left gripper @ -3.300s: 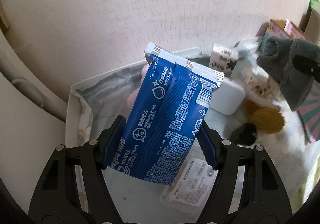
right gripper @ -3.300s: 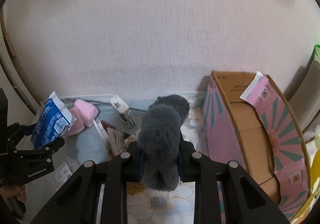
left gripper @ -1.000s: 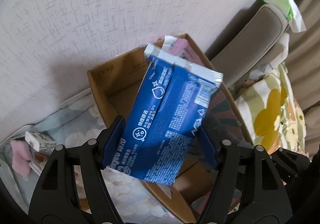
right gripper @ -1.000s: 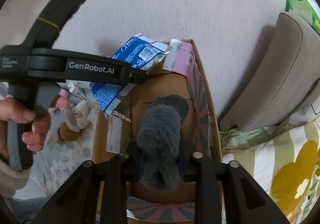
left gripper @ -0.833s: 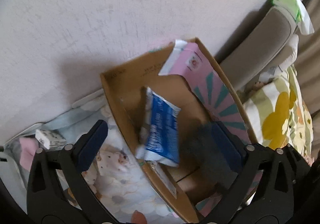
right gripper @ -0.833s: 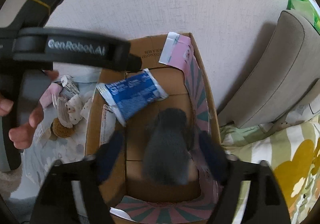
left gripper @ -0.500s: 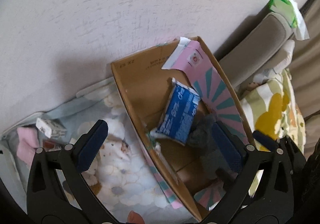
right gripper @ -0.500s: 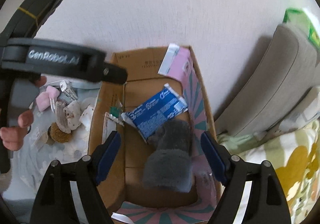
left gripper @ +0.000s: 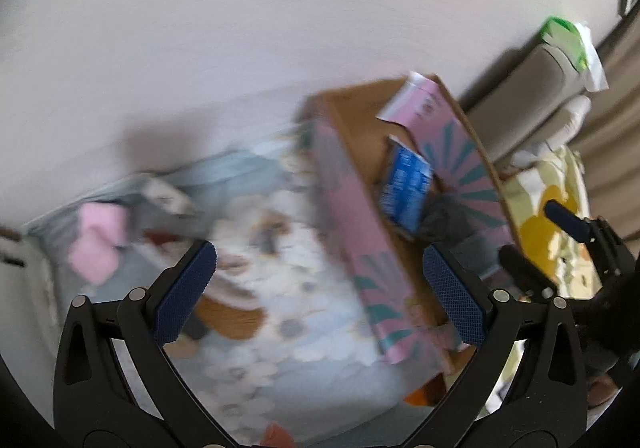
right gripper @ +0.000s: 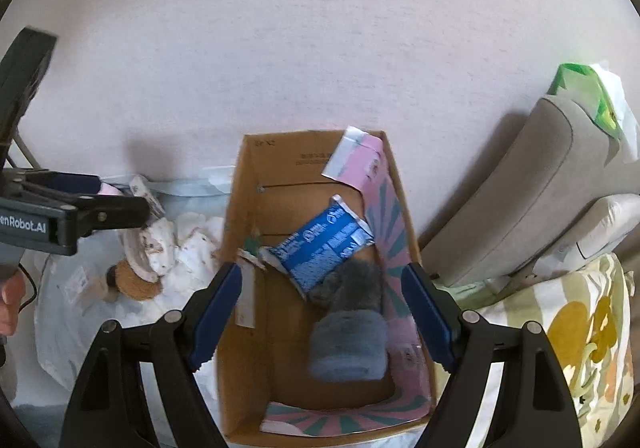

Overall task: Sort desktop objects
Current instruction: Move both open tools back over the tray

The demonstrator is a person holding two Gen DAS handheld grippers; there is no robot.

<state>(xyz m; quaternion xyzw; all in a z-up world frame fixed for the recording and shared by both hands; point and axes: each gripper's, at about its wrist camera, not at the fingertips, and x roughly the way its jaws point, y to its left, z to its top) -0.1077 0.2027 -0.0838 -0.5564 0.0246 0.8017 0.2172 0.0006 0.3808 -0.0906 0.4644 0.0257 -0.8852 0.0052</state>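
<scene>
A pale textured wall (right gripper: 320, 47) backed a surface covered by a light floral cloth (right gripper: 192, 244), with a grey cushion (right gripper: 520, 199) and a yellow-flowered fabric (right gripper: 580, 328) to the right. One cardboard box (right gripper: 244, 207), pink and teal outside, stood open against the wall. Inside it lay one blue packet (right gripper: 320, 244), tilted, its lower corner touching one grey plush (right gripper: 352, 324) that lay toward the near right of the box. The right gripper (right gripper: 322, 308) hung above the box with its fingers (right gripper: 214, 304) spread wide and empty. The left gripper (left gripper: 320, 296) was over the cloth just left of the box, fingers (left gripper: 184, 288) spread as far as they go, pinching nothing; that view was blurred. On the cloth left of the box lay a pink item (left gripper: 100, 240), a small white carton (right gripper: 144, 187), a round brown thing (right gripper: 136, 284) and a white speckled piece (right gripper: 156, 244). A hand (right gripper: 8, 304) showed at the left edge.
</scene>
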